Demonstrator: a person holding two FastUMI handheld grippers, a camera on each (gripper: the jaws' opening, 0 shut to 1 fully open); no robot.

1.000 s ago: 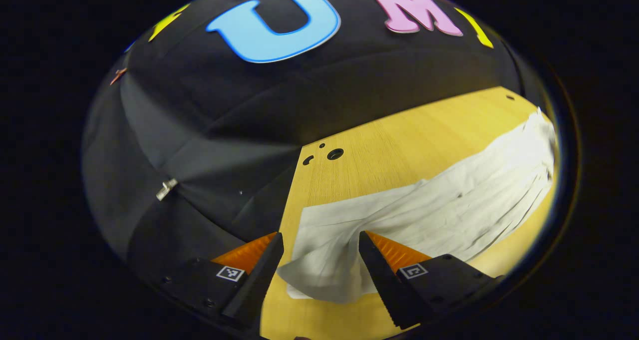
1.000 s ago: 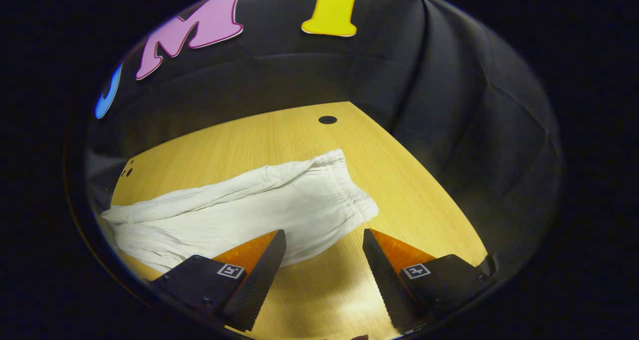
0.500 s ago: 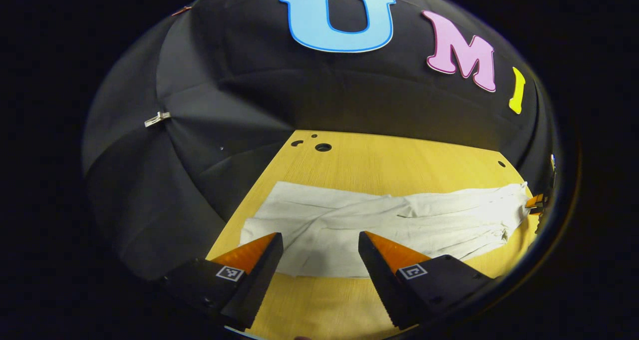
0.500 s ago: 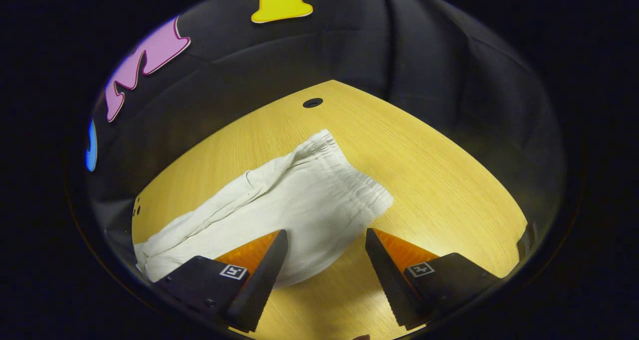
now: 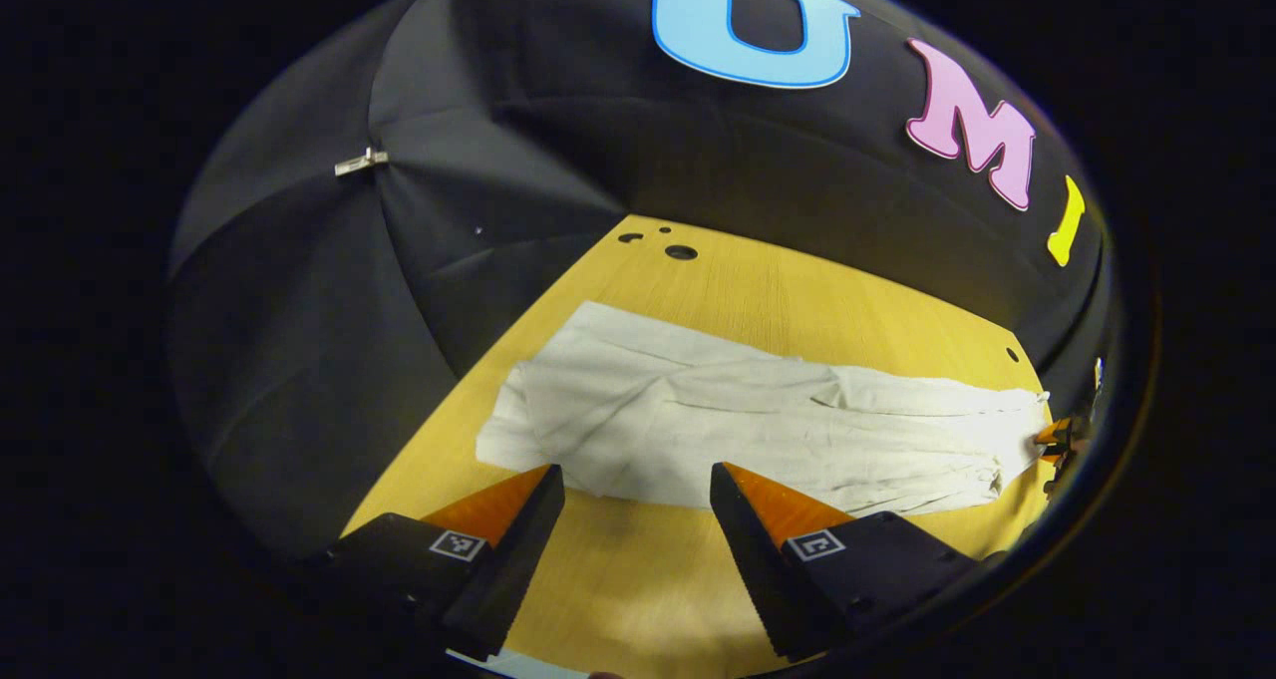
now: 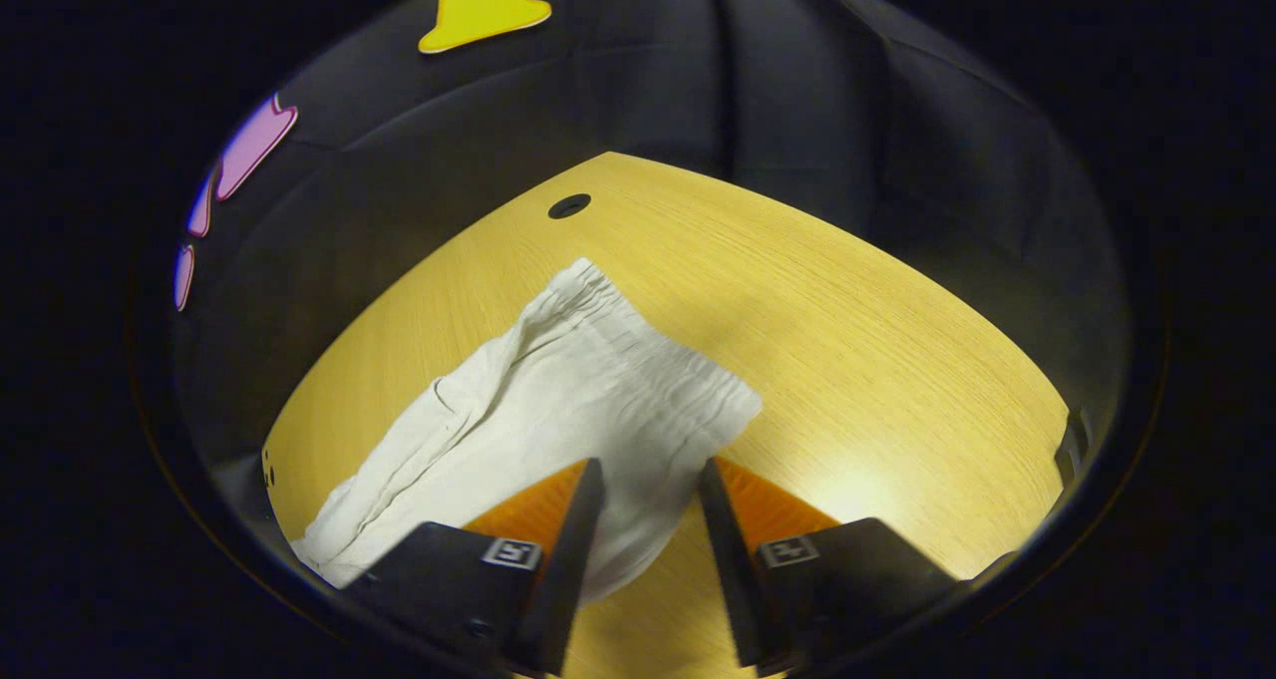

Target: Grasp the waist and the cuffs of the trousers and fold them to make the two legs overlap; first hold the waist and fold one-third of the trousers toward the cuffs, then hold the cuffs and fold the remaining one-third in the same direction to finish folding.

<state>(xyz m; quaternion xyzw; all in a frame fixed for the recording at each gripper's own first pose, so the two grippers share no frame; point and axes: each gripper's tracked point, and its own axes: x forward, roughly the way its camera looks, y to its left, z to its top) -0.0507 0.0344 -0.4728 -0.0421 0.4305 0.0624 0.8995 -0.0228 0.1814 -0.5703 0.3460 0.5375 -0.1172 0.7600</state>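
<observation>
White trousers [image 5: 758,425] lie flat on the wooden counter [image 5: 797,300], legs overlapped, running from cuffs [image 5: 528,415] at 9 o'clock in the left gripper view to waist [image 6: 658,360] near centre in the right gripper view. Left tongs [image 5: 633,519] gape wide over bare counter just short of the near trouser edge, holding nothing. Right tongs [image 6: 648,529] are partly closed, fingers straddling the near waist hem at 6 o'clock with cloth in the gap, grip on it can't be told.
</observation>
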